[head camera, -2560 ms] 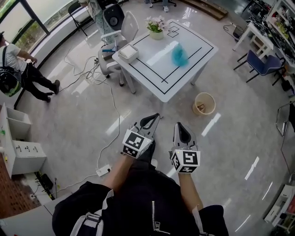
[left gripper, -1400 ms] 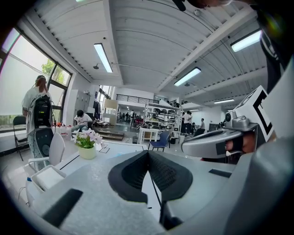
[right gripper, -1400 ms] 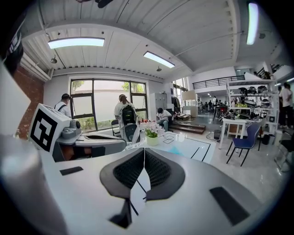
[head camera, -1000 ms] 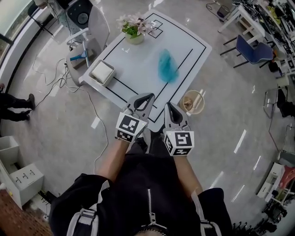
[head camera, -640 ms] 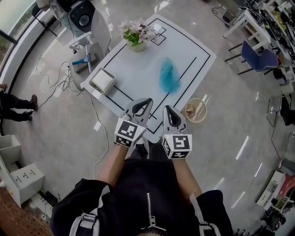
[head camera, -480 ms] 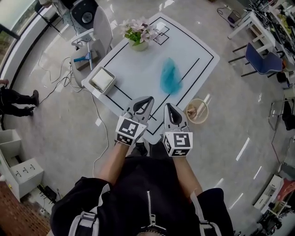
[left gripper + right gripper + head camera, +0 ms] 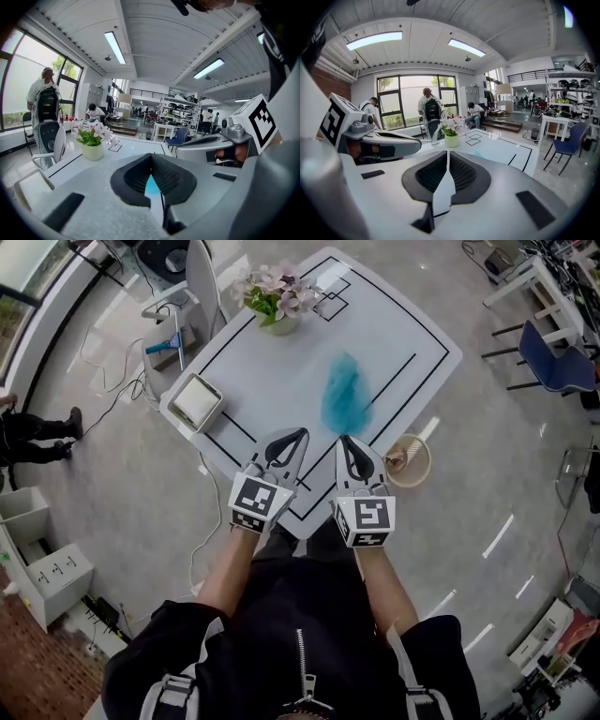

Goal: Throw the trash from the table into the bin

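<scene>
A crumpled teal piece of trash (image 7: 345,395) lies on the white table (image 7: 281,362) with black lines. My left gripper (image 7: 298,435) and right gripper (image 7: 344,441) hang side by side over the table's near corner, short of the trash, both shut with nothing held. In the left gripper view a sliver of the teal trash (image 7: 151,185) shows through the gap below the closed tips (image 7: 151,156). The right gripper view has its closed tips (image 7: 447,153) pointing across the table (image 7: 501,147). A tan round bin (image 7: 409,460) stands on the floor at the table's right side.
A pot of pink flowers (image 7: 275,298) stands at the table's far end and a white square box (image 7: 194,401) at its left edge. A white chair (image 7: 202,277) and floor cables lie beyond on the left. A blue chair (image 7: 553,367) stands far right.
Both grippers have moved forward and a little down, from short of the table to over its near corner. The trash and bin appear nearer. Jaws stayed shut.
</scene>
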A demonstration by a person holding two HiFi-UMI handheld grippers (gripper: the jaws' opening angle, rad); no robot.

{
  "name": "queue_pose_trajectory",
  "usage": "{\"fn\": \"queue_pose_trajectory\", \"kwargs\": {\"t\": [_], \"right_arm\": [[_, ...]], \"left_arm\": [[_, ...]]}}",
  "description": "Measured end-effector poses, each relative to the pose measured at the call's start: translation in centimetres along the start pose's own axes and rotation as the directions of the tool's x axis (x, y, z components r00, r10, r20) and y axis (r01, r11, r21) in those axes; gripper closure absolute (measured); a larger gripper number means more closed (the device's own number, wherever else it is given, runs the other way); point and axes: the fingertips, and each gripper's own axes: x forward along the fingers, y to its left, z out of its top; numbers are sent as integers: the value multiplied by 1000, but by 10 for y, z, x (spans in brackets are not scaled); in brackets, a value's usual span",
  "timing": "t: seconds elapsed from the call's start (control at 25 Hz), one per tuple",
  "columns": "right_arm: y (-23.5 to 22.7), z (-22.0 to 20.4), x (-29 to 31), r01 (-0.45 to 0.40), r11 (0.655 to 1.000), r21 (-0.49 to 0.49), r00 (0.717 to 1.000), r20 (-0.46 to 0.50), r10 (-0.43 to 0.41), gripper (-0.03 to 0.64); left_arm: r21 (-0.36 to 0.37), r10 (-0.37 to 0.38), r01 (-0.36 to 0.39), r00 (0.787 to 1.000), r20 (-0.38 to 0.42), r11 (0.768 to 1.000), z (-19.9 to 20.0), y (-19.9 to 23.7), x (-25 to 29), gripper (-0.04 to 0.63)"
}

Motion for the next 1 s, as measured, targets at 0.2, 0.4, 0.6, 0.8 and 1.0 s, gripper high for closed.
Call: {"fn": "queue_pose_trajectory", "kwargs": {"t": [0.2, 0.4, 0.6, 0.8, 1.0], "right_arm": [[-18, -16, 25, -9, 1000, -15, 999, -45, 8, 603], [-35, -48, 53, 16, 999, -32, 991, -135, -20, 516], [-54, -81, 81, 48, 998, -51, 975, -216, -58, 424], [-69, -114, 105, 61, 997, -53, 954, -290, -74, 403], [-82, -138, 130, 71, 996, -49, 930, -358, -83, 403]], "left_arm": [[-11, 0, 0, 1000, -24, 1000, -8, 4, 19, 588], [-20, -1, 0, 999, -45, 1000, -17, 8, 29, 588], [-32, 16, -18, 998, -67, 999, -23, 15, 33, 588], [-50, 43, -48, 995, -92, 998, -33, 24, 29, 588], [-70, 86, -94, 990, -108, 993, -41, 40, 22, 588]]}}
